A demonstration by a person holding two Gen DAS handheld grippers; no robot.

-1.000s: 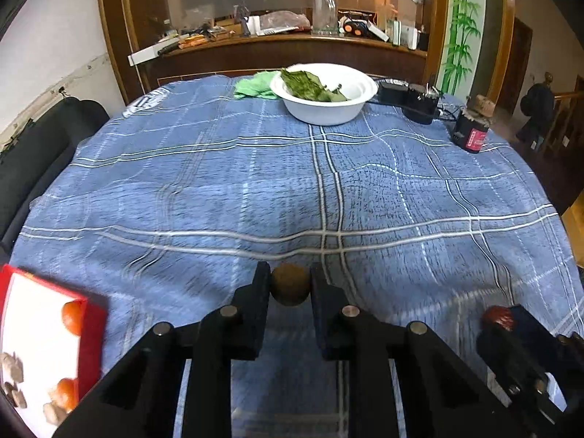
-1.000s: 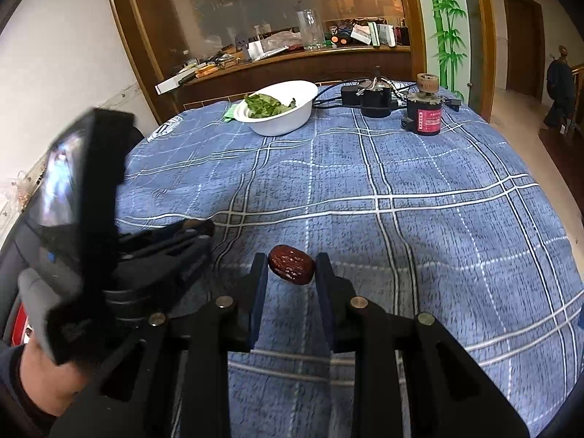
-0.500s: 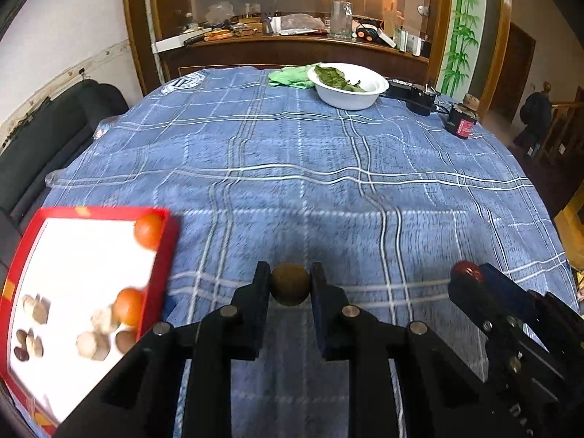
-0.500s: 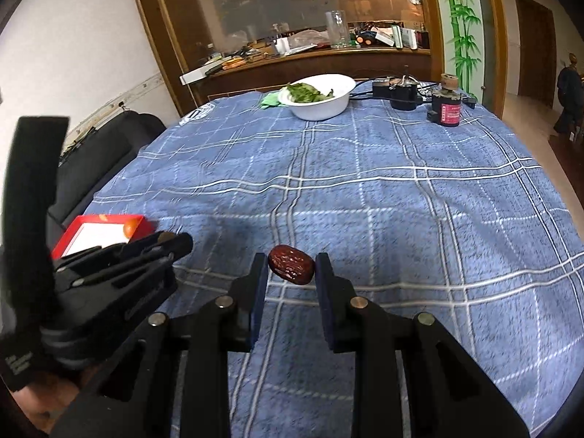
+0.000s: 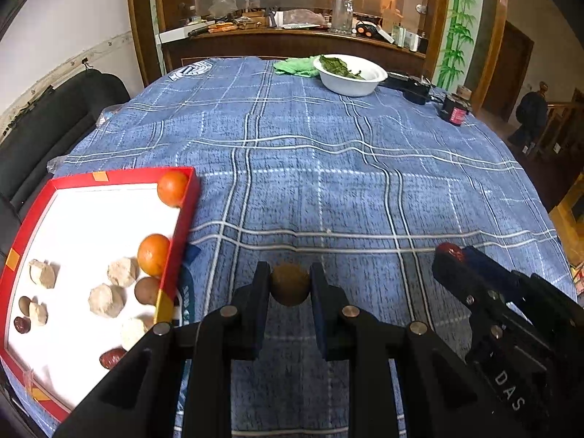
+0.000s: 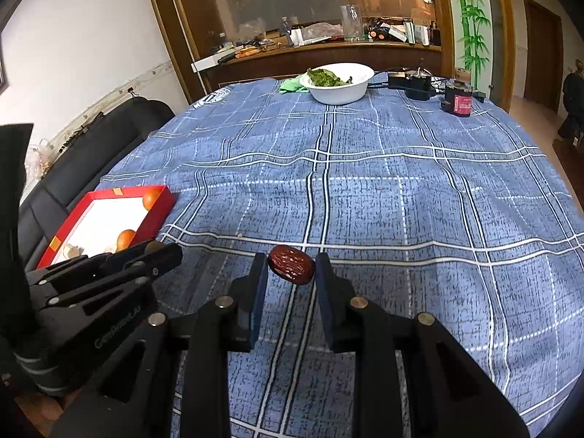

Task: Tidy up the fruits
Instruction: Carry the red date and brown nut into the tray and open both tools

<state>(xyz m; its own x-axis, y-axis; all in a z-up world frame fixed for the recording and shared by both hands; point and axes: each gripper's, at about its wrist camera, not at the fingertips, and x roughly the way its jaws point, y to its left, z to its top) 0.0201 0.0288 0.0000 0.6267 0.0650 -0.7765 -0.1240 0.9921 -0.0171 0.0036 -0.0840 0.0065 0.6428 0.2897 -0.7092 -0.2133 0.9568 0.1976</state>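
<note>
Grippers both loaded above the desk [image 5: 328,168] with its blue plaid cloth. Left gripper [image 5: 290,286] narrowed onto a round brown fruit [image 5: 290,284], pinched between both fingertips. Right gripper [image 6: 291,266] narrowed onto a wrinkled red date [image 6: 291,264], held tilted at the tips. Red tray [image 5: 184,219] sits at left, holding two oranges [image 5: 172,188], pale lumps and more dates.

The left gripper [image 5: 290,284] is held above the near edge of the table, its two fingers closed on a small round brown fruit [image 5: 290,284]. The right gripper [image 6: 291,264] is beside it on the right, at the same near edge, fingers closed on a dark red date [image 6: 291,264]. Both point toward the far edge.
</note>
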